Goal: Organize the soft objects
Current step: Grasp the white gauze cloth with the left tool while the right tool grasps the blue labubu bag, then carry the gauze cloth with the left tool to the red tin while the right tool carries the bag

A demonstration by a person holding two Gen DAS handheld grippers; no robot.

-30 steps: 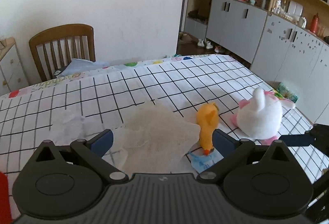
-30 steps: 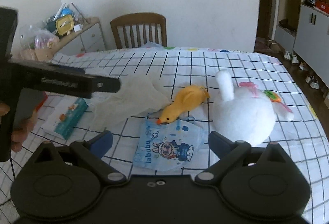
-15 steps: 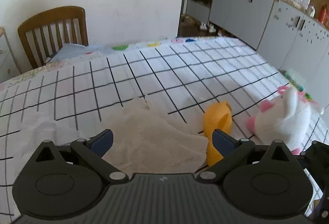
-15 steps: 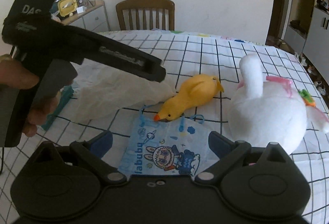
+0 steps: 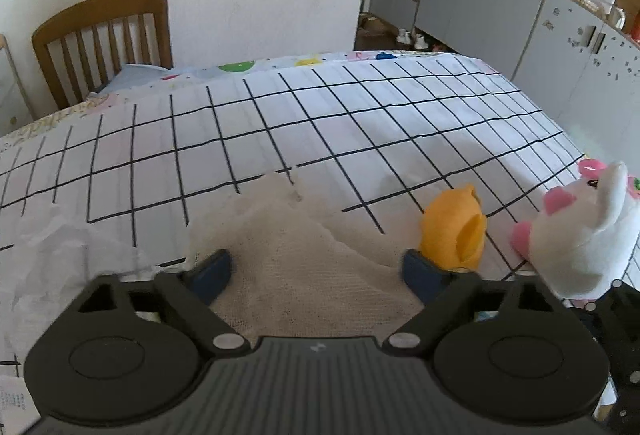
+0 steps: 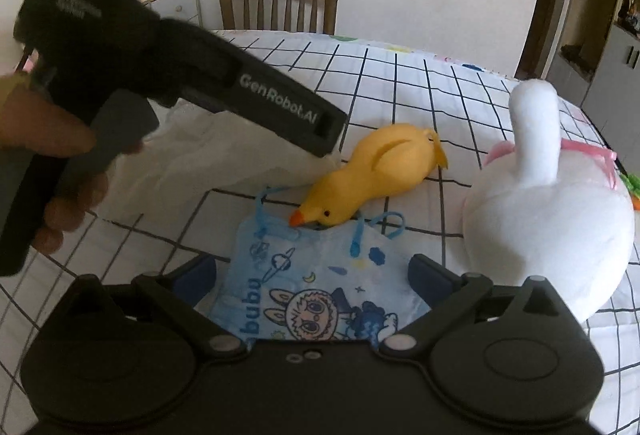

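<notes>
Approach step, I judge: left gripper [image 5: 316,269], jaws spread wide, hangs over the beige cloth [image 5: 304,255] at lower centre; right gripper [image 6: 312,275], jaws likewise apart and empty, frames the blue printed pouch [image 6: 316,291]; next, each must lower and pinch

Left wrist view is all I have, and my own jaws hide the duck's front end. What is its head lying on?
Observer: The duck lies flat, its orange beak on the top edge of a blue cartoon-print pouch.
Operator: Is that pouch held by anything?
Observer: No. The right gripper sits low at it, jaws open, one on either side of the pouch.
</notes>
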